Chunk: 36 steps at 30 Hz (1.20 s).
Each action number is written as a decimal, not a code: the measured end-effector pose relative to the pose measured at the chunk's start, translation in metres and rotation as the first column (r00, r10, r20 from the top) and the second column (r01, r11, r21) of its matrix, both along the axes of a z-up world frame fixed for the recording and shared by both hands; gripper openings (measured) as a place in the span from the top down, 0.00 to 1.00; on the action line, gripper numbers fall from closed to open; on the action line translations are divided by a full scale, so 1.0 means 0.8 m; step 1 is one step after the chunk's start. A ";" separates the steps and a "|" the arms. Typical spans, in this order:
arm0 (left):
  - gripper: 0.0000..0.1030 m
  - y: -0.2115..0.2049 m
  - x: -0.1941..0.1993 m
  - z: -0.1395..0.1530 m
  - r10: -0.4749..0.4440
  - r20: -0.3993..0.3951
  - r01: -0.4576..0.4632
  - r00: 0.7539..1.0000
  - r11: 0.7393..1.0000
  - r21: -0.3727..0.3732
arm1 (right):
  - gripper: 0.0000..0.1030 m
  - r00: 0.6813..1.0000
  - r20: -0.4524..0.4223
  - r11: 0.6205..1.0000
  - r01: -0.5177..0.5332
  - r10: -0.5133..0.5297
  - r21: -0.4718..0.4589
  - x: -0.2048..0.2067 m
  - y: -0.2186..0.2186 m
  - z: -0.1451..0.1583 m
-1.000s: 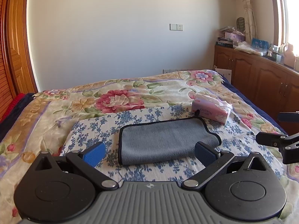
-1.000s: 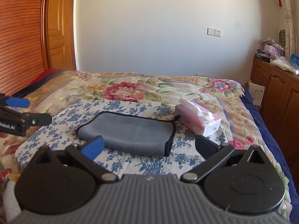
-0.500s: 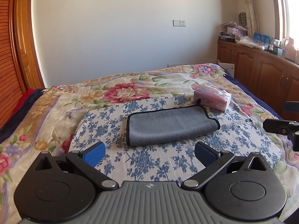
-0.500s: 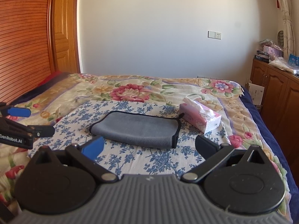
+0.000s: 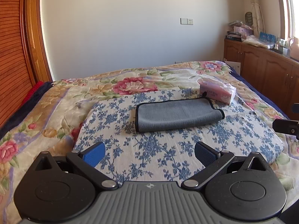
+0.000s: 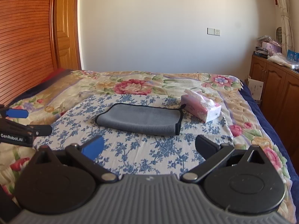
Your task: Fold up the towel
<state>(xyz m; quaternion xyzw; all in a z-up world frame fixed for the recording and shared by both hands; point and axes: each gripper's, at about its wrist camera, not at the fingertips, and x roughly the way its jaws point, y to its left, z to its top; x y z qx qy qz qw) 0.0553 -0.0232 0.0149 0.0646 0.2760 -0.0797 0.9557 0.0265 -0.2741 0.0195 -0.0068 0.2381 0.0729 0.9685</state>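
Retreating from folded towel (image 5: 178, 116), both tools farther back, spread

Black two-finger left gripper (image 5: 148, 154) with blue pads held level, jaws spread wide, empty; matching black right gripper (image 6: 149, 147) alongside, likewise agape and empty.

Towel (image 5: 177, 114) lies folded flat on a pillow (image 5: 119, 130), roughly mid-pillow, long axis left-right. Pillow sits on the bed (image 5: 56, 104). Tissue pack (image 5: 216, 91) at the pillow's far right corner, just behind the towel's right end, near touching it. Left gripper (image 5: 148, 154) and right gripper (image 6: 149, 145) both sit in front of the towel, over the pillow's near edge, well apart from it, left one to the left of the right one. Cabinet (image 5: 265, 67) stands right of the bed; wardrobe (image 6: 24, 43) left; wall (image 5: 130, 28) behind.
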 end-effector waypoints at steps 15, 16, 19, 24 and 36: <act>0.00 0.006 -0.027 -0.024 -0.010 -0.009 0.010 1.000 1.000 0.001 | 0.00 1.000 -0.001 1.000 0.004 -0.004 0.010 -0.019 0.004 -0.007; 0.00 0.007 -0.028 -0.025 -0.005 -0.009 0.005 1.000 1.000 -0.001 | 0.00 1.000 0.000 1.000 0.004 -0.004 0.011 -0.020 0.004 -0.007; 0.00 0.011 -0.030 -0.031 0.013 -0.010 -0.013 1.000 1.000 -0.002 | 0.00 1.000 0.012 1.000 0.004 -0.004 0.009 -0.023 0.006 -0.008; 0.00 0.019 -0.035 -0.037 0.036 0.006 -0.036 0.999 0.999 -0.007 | 0.00 1.000 0.018 1.000 0.009 -0.009 0.005 -0.026 0.006 -0.010; 0.00 0.033 -0.039 -0.045 0.081 0.038 -0.080 0.996 0.996 -0.037 | 0.00 0.999 0.035 0.999 0.033 -0.033 -0.010 -0.027 0.004 -0.023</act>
